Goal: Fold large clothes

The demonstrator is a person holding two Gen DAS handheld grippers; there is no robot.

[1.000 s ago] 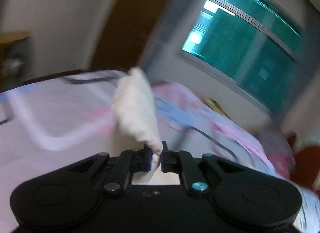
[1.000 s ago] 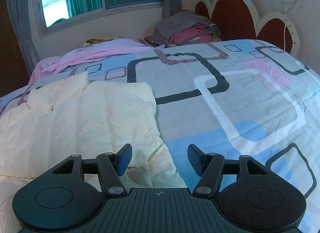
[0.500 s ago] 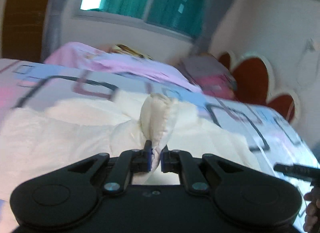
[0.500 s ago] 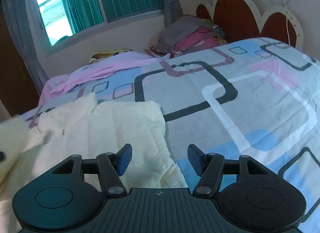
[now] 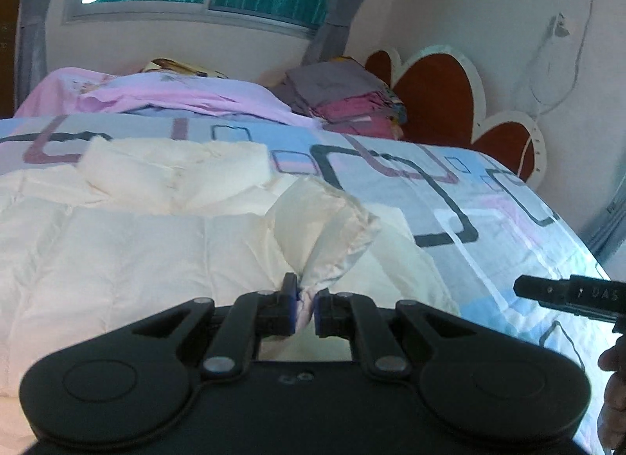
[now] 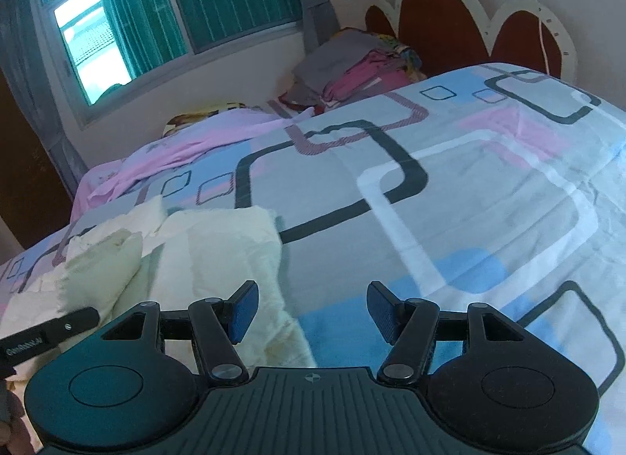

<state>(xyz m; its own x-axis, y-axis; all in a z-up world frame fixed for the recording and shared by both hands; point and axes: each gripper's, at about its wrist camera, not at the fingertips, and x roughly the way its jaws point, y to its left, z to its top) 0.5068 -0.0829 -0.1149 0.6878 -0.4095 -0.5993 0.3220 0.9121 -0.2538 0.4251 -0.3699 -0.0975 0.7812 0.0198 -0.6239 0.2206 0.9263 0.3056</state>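
From the left wrist view, the left claw (image 5: 304, 308) is clamped on a bunched bit of the cream jacket (image 5: 129, 259), apparently a sleeve end (image 5: 328, 228), which rises just ahead of its fingertips and flares out to the right. The rest of the jacket lies flat on the bed (image 5: 489, 212) ahead and to the left of this claw, its collar or hood (image 5: 176, 169) folded at the far side. The tip of the right claw (image 5: 567, 294) pokes in at the right edge, well apart from the cloth. In my judgement the step in hand is carrying the sleeve across the body for a fold; the next move calls for laying it flat over the quilted panel and letting go without dragging the layer beneath. From the right wrist view, the right claw (image 6: 313, 312) has its jaws spread wide and holds nothing; the jacket's edge (image 6: 219, 243) lies ahead and to its left, bare sheet straight ahead. It would need to shift left to take a hem. No containers show; only a stack of clothes (image 6: 352, 67) far ahead by the headboard (image 6: 442, 20).
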